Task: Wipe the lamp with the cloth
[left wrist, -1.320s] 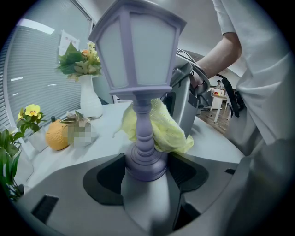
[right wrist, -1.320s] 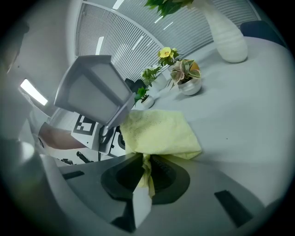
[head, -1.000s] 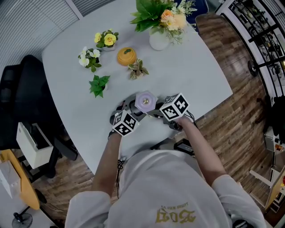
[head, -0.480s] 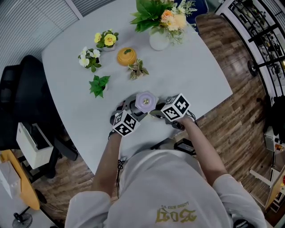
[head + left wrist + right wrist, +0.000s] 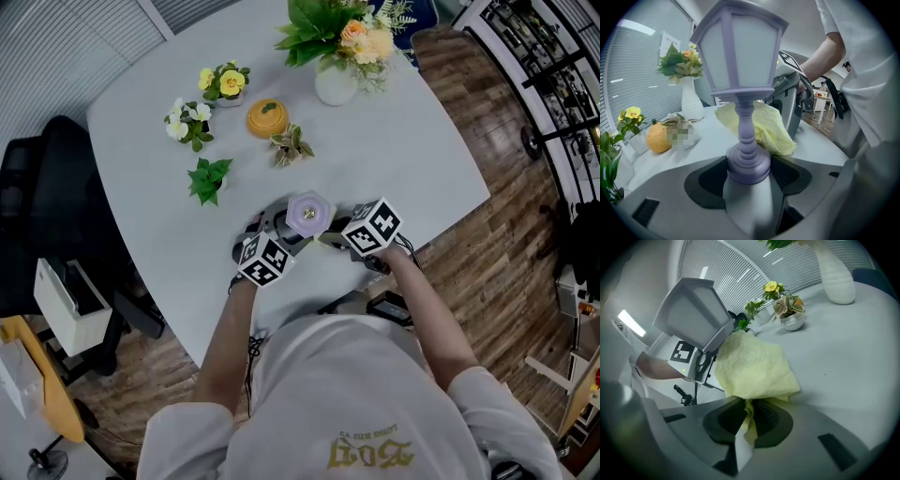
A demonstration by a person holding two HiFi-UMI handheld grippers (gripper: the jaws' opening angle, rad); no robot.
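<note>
A lilac lantern-shaped lamp (image 5: pixel 738 51) stands upright, its round base (image 5: pixel 748 163) held between the jaws of my left gripper (image 5: pixel 749 176), which is shut on it. From the head view the lamp's top (image 5: pixel 307 214) shows between the two marker cubes near the table's front edge. My right gripper (image 5: pixel 749 420) is shut on a yellow cloth (image 5: pixel 754 369), which drapes forward against the lamp's stem and under its shade (image 5: pixel 696 315). The cloth (image 5: pixel 761 124) lies behind the stem in the left gripper view. Right gripper (image 5: pixel 349 242) sits right of the lamp, left gripper (image 5: pixel 272 246) to its left.
On the white table (image 5: pixel 412 159) stand a white vase of flowers (image 5: pixel 337 82), an orange pumpkin-like ornament (image 5: pixel 267 117), and several small potted plants (image 5: pixel 208 180). A black chair (image 5: pixel 47 216) is at the left; wooden floor (image 5: pixel 506 253) lies past the table's right edge.
The right gripper with the cloth has shifted slightly rightward and down along the lamp. The lamp and left gripper have stayed in place.
</note>
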